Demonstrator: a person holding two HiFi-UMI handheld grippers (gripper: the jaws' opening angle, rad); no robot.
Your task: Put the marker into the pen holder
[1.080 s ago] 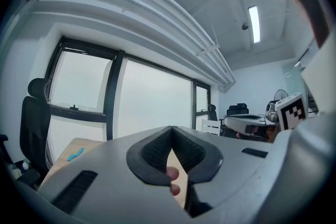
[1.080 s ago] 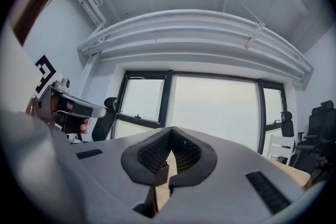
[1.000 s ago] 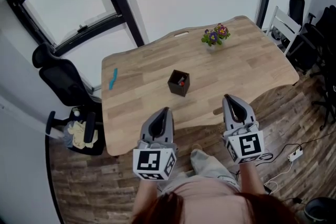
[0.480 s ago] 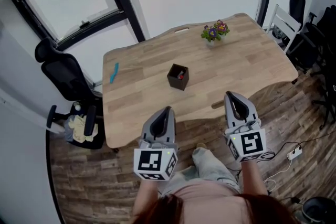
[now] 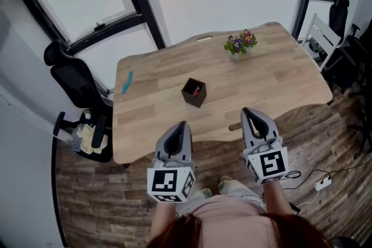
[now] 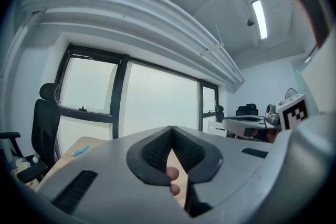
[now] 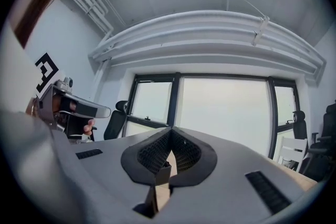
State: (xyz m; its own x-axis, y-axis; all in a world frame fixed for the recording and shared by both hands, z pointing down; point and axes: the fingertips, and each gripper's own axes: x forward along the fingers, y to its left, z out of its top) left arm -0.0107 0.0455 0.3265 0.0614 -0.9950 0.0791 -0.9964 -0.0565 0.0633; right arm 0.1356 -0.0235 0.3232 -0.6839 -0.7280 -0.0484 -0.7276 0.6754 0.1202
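The black square pen holder (image 5: pixel 193 93) stands near the middle of the wooden table (image 5: pixel 279 81), with something red inside it. A blue marker (image 5: pixel 126 82) lies near the table's far left edge and also shows in the left gripper view, where the marker (image 6: pixel 80 151) is small and low at the left. My left gripper (image 5: pixel 182 124) and right gripper (image 5: pixel 247 111) hover off the table's near edge, both shut and holding nothing. Their jaws meet in the left gripper (image 6: pixel 171 128) and right gripper (image 7: pixel 170 131) views. The pen holder (image 7: pixel 161 174) peeks through the right jaws' gap.
A small pot of flowers (image 5: pixel 240 42) stands at the table's far right. A black office chair (image 5: pixel 72 81) and a bin of yellow cloth (image 5: pixel 87 139) sit left of the table. A white chair (image 5: pixel 325 38) is at the right. Cables (image 5: pixel 322 183) lie on the wood floor.
Both grippers stay shut and low in front of the table. The right gripper has shifted slightly left and forward. The head view has drifted a little, so the table sits slightly differently in frame.
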